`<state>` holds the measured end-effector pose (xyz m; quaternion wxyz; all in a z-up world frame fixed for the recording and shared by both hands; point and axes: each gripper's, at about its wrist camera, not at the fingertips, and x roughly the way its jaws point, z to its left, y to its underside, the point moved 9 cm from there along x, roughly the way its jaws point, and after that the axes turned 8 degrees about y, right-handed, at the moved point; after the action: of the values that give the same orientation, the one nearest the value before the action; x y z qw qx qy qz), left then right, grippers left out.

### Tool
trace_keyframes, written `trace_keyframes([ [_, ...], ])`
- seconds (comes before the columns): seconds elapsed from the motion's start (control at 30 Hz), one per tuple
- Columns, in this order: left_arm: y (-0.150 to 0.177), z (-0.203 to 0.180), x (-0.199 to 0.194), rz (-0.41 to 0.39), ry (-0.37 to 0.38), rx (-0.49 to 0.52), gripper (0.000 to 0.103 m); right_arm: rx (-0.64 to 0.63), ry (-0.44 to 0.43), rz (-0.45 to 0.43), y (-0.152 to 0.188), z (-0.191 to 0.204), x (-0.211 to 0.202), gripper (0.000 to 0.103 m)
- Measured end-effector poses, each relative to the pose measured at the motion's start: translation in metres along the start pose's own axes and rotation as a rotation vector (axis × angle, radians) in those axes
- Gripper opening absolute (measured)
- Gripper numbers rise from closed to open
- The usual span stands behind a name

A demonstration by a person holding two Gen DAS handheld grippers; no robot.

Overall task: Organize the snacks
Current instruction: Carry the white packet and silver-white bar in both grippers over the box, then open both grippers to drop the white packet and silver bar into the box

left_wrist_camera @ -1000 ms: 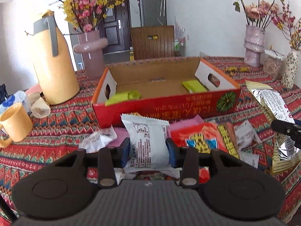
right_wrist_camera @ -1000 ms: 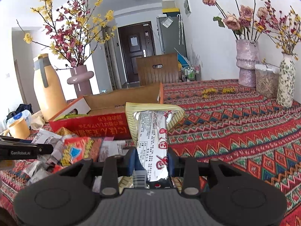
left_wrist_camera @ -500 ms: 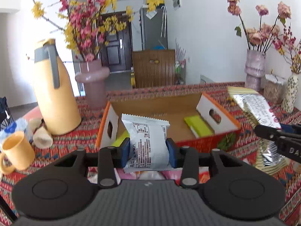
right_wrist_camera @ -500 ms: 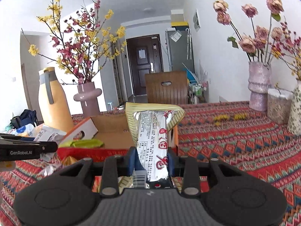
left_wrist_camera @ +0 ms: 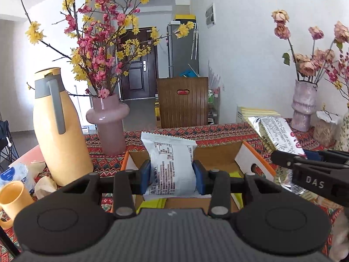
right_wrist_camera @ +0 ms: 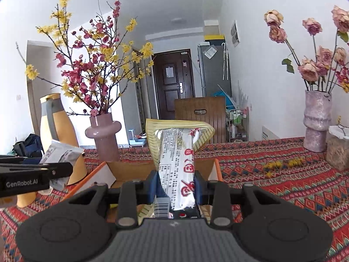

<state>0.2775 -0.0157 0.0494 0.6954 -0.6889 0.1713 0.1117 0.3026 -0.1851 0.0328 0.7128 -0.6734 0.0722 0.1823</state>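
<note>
My left gripper (left_wrist_camera: 171, 175) is shut on a white snack packet (left_wrist_camera: 171, 159) with printed text, held above the open cardboard box (left_wrist_camera: 255, 161). A yellow-green packet (left_wrist_camera: 152, 203) lies inside the box. My right gripper (right_wrist_camera: 176, 187) is shut on a long silver and yellow snack bag (right_wrist_camera: 177, 152), held over the same box (right_wrist_camera: 128, 170). The silver bag also shows at the right of the left wrist view (left_wrist_camera: 277, 131). The white packet shows at the left of the right wrist view (right_wrist_camera: 61, 155).
An orange thermos jug (left_wrist_camera: 59, 131) and a pink vase (left_wrist_camera: 109, 120) with blossom branches stand left of the box. A yellow mug (left_wrist_camera: 12, 198) and crumpled wrappers lie at the far left. A pink vase (right_wrist_camera: 317, 122) of dried roses stands at the right. A patterned red cloth (right_wrist_camera: 283, 174) covers the table.
Both grippers have risen and moved forward with their packets, from low over the loose snack pile to above the open box. The snack pile has dropped out of view.
</note>
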Motion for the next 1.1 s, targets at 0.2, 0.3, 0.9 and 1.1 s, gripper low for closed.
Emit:
trace_keyframes([
  [0.2, -0.003, 0.012, 0.036, 0.023, -0.010, -0.036, 0.041, 0.001, 0.002, 0.043, -0.004, 0.008, 0.042, 0.033],
  [0.3, 0.001, 0.018, 0.057, 0.045, -0.024, -0.047, 0.041, 0.011, 0.007, 0.070, -0.001, 0.010, 0.065, 0.033],
  [0.9, 0.041, 0.033, 0.100, 0.138, -0.007, -0.115, 0.042, -0.015, 0.015, 0.195, 0.047, 0.017, 0.114, 0.034],
  [1.1, 0.035, 0.039, 0.093, 0.088, -0.030, -0.141, 0.083, 0.021, 0.036, 0.178, 0.044, 0.007, 0.111, 0.064],
])
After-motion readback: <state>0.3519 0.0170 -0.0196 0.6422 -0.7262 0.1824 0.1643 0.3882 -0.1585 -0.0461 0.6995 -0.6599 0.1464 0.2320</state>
